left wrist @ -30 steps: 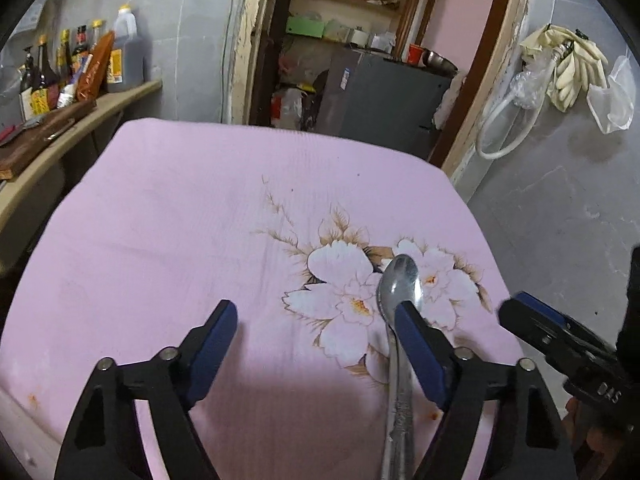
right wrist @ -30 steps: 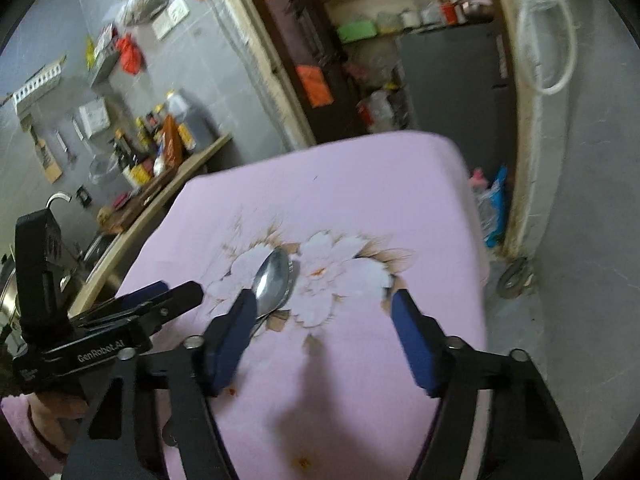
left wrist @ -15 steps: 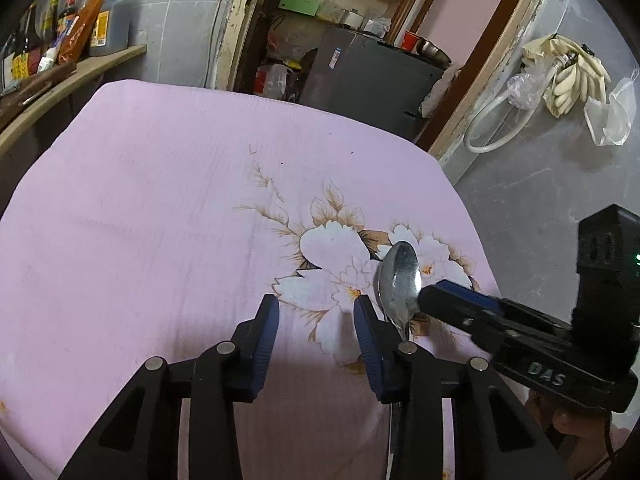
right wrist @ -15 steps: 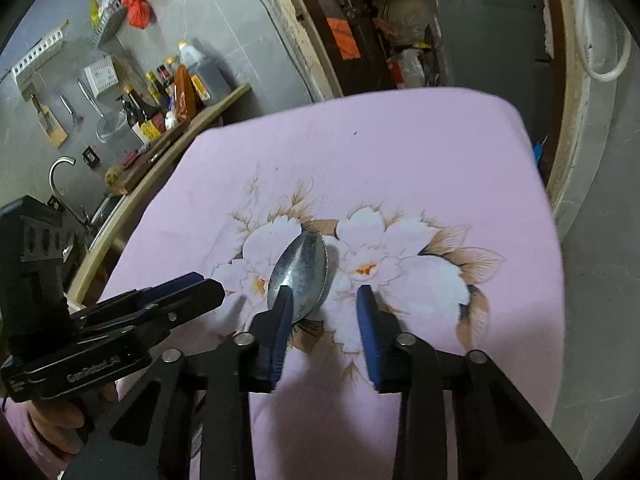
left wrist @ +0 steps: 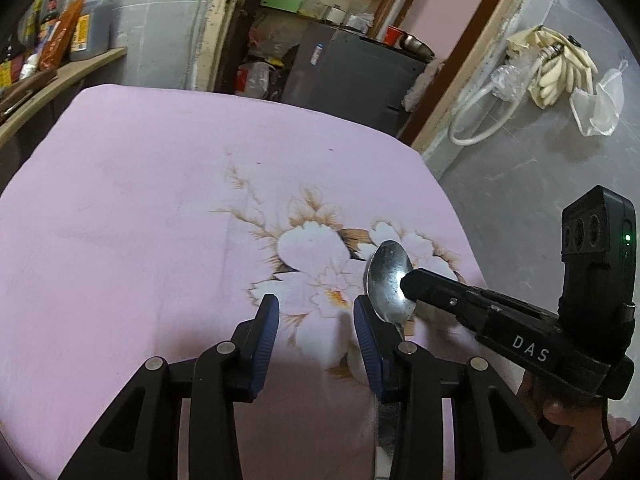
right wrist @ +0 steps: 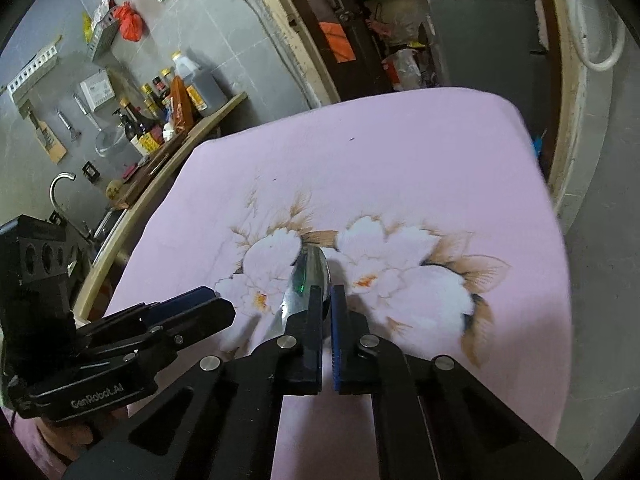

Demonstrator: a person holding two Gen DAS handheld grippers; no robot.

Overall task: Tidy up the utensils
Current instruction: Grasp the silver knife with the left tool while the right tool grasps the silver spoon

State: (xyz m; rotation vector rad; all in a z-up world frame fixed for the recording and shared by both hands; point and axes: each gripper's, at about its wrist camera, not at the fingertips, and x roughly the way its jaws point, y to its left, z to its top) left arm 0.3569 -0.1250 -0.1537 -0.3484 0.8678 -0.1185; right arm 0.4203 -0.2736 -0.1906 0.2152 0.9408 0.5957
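A metal spoon (left wrist: 387,280) lies on the pink flowered tablecloth (left wrist: 160,200), bowl pointing away. My right gripper (right wrist: 325,300) is shut on the edge of the spoon's bowl (right wrist: 306,276); in the left wrist view it (left wrist: 404,282) reaches in from the right onto the bowl. My left gripper (left wrist: 316,312) is partly open and holds nothing; its right finger (left wrist: 366,332) sits just left of the spoon's neck. The spoon's handle (left wrist: 386,440) runs under that finger and is mostly hidden.
The table's right edge (left wrist: 452,208) drops to a grey floor. A wooden counter (right wrist: 172,152) with bottles runs along the left. A dark cabinet (left wrist: 352,76) and cluttered shelves stand behind the table.
My right gripper has closed from wide open onto the spoon's bowl. My left gripper narrowed from wide open, then opened a little.
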